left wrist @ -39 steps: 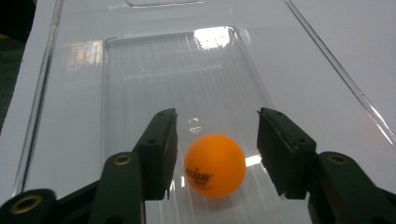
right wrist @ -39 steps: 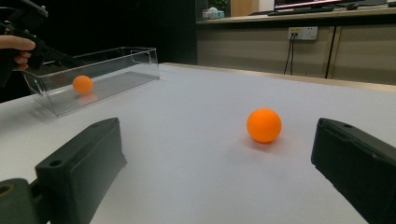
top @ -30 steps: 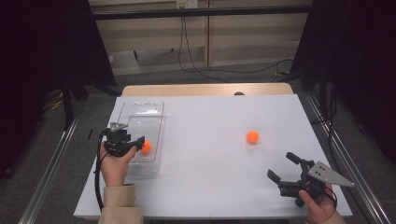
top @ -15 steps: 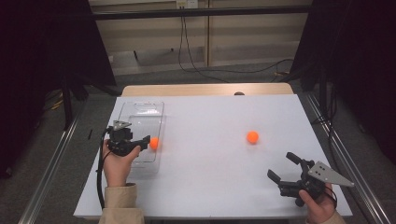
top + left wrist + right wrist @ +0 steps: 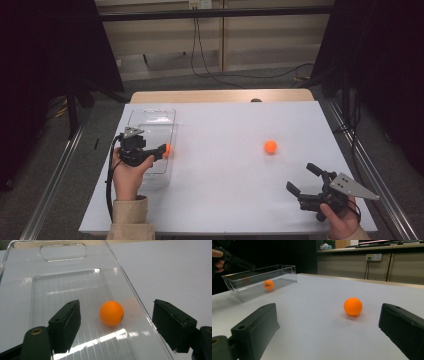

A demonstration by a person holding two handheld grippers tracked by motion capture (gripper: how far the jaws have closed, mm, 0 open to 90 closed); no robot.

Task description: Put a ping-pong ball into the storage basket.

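A: Big to small. White table (image 5: 225, 150); clear plastic bin (image 5: 150, 120) at its left; left gripper (image 5: 161, 150) over the bin's near right part; right gripper (image 5: 302, 179) at the near right corner. Two orange balls: one in the bin (image 5: 111, 313), one loose on the table (image 5: 270, 146), right of centre.

B: Jaws?

A: Left's have just been opening; they stand apart, the ball lying free on the bin floor between them, no pad touching. Right's stand wide apart on nothing, the loose ball (image 5: 353, 306) ahead between them, well off.

B: Risks?

A: The dropped ball sits close by the bin's right wall; it may keep rolling or bounce, and a jaw withdrawing carelessly could knock it or tip the light bin. The loose ball rolls away if the right gripper nudges it before closing.

B: Versus a second ago?

A: Then the left jaws pinched the ball above the bin; now it's released. The right gripper and the loose ball are unchanged.
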